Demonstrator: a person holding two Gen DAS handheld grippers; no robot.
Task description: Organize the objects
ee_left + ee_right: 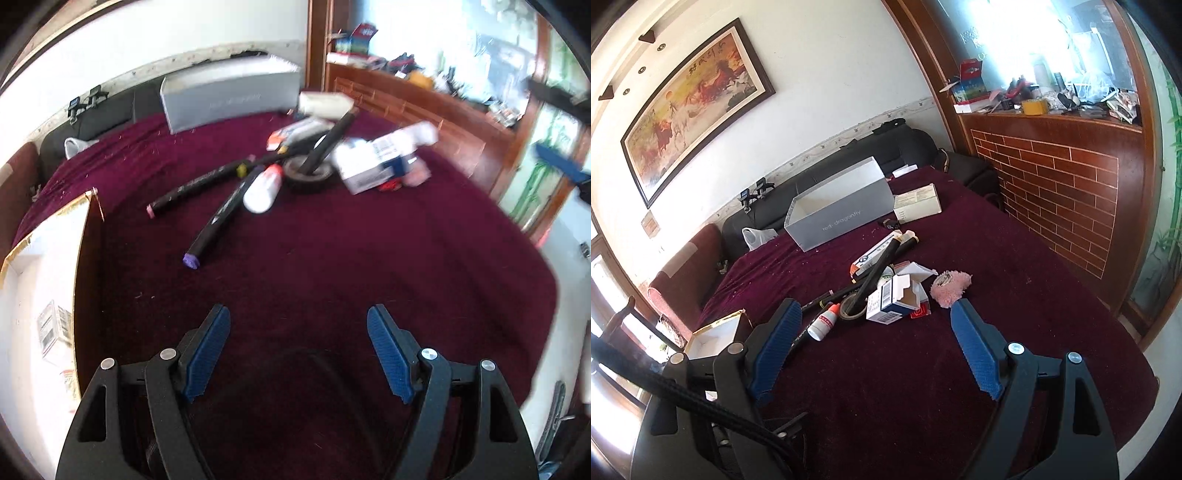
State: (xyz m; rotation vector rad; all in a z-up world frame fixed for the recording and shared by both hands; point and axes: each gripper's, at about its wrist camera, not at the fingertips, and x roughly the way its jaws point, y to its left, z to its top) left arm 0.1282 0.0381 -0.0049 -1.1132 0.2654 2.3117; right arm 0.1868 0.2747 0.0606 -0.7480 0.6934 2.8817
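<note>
Both grippers — left gripper (298,354) and right gripper (875,343) — stand apart and empty. Ahead, mid-surface, lies the clutter; I judge the purple-tipped marker (214,223) light, stiff, slick — best pinched across its middle.

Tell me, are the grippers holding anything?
No. The left gripper and right gripper are both open and empty above the maroon cloth.

Both wrist views face clutter pile (314,155) (886,291); left nearer.
</note>
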